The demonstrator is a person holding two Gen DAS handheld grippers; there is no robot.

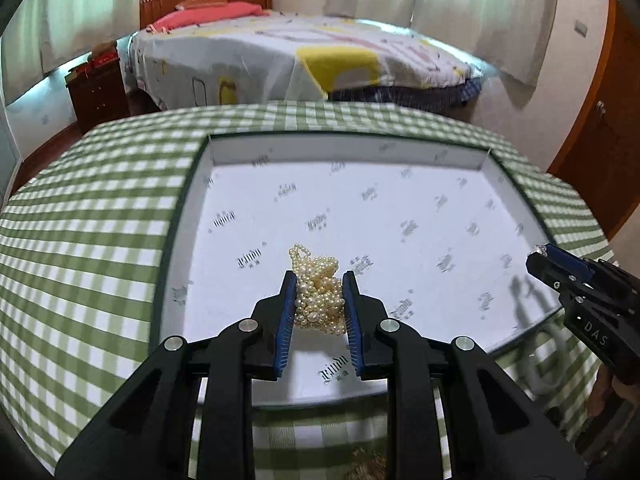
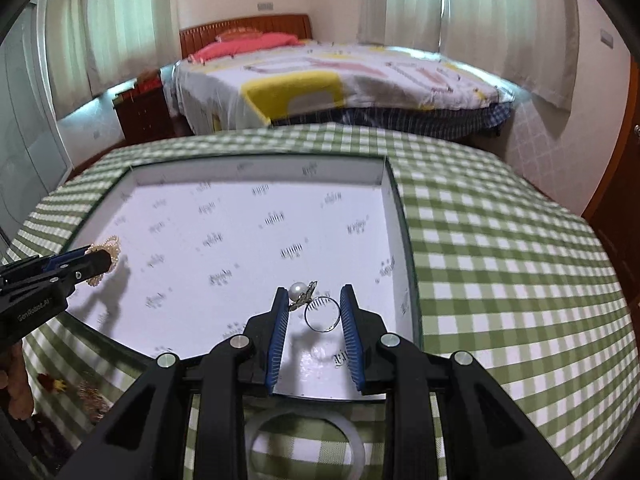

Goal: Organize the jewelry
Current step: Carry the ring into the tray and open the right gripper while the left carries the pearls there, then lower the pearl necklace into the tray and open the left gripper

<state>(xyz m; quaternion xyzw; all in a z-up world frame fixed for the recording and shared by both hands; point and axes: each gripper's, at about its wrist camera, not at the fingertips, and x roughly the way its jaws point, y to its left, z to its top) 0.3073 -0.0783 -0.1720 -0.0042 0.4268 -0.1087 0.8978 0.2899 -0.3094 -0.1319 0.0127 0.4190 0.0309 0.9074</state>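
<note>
My left gripper [image 1: 319,285] is shut on a bundled pearl necklace [image 1: 318,292] and holds it above the floor of a shallow white box [image 1: 400,216]. It also shows at the left of the right wrist view [image 2: 102,262], pearls [image 2: 108,246] sticking out past its tips. My right gripper [image 2: 314,300] is shut on a silver pearl ring [image 2: 316,306], held by its band over the box's near right corner [image 2: 392,216]. In the left wrist view the right gripper [image 1: 540,254] comes in from the right edge.
The box lies on a table with a green checked cloth [image 2: 500,260]. A white bangle [image 2: 304,440] lies on the cloth below my right gripper. Small gold and red ornaments [image 2: 68,388] lie at the near left. A bed [image 1: 300,56] stands beyond the table.
</note>
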